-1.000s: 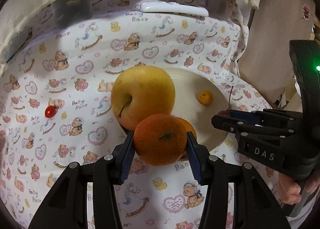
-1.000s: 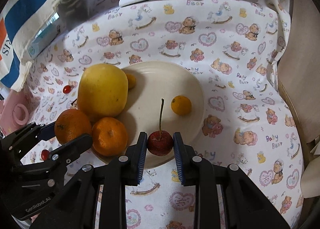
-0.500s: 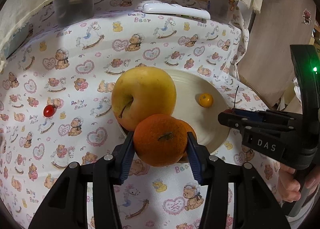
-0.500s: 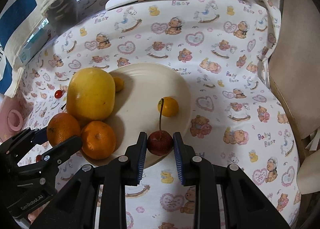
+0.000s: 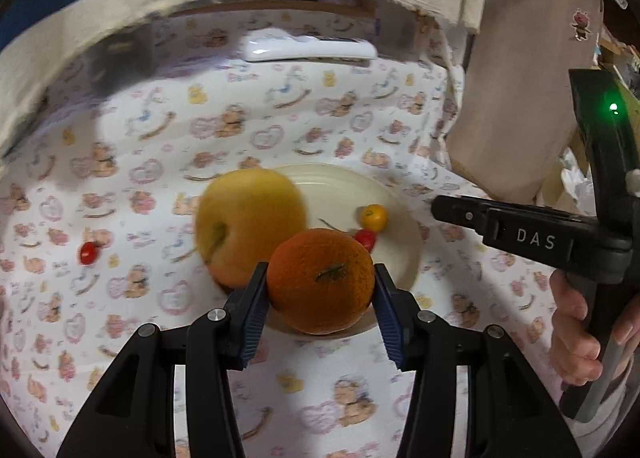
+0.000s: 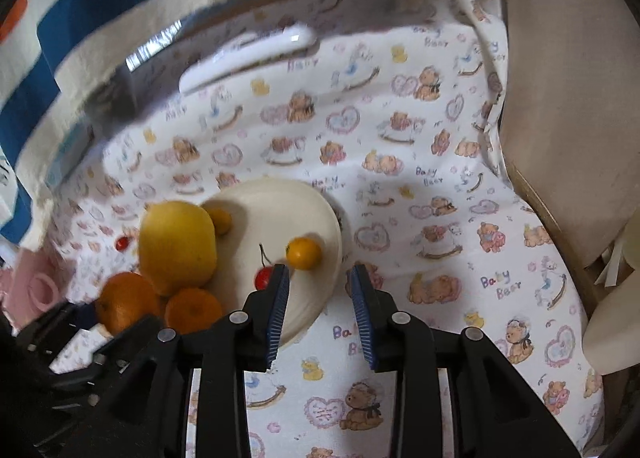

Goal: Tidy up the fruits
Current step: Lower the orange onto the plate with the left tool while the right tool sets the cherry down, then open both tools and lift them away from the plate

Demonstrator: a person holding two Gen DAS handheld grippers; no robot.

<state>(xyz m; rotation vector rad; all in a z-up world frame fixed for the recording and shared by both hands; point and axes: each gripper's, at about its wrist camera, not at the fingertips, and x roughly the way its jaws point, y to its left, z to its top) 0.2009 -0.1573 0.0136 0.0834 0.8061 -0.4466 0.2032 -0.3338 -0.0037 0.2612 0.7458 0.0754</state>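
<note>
My left gripper (image 5: 318, 278) is shut on an orange (image 5: 320, 282), held over the near rim of the cream plate (image 5: 400, 225). A big yellow apple (image 5: 250, 223) rests on the plate's left side. A kumquat (image 5: 374, 216) and a stemmed cherry (image 5: 366, 238) lie on the plate. My right gripper (image 6: 320, 290) hovers over the plate's right edge; its jaws are opening, with nothing between them. The cherry (image 6: 264, 277) lies just left of its left finger. A second orange (image 6: 194, 308) sits beside the apple (image 6: 178, 246).
A cherry tomato (image 5: 87, 253) lies on the bear-print cloth left of the plate. A white remote-like object (image 5: 308, 49) lies at the far edge. Beige upholstery (image 6: 560, 117) rises on the right. A pink item (image 6: 36, 290) sits at the left.
The right gripper has let go of the cherry, which now lies on the plate, and has drawn back and to the right. The left gripper still holds the orange.
</note>
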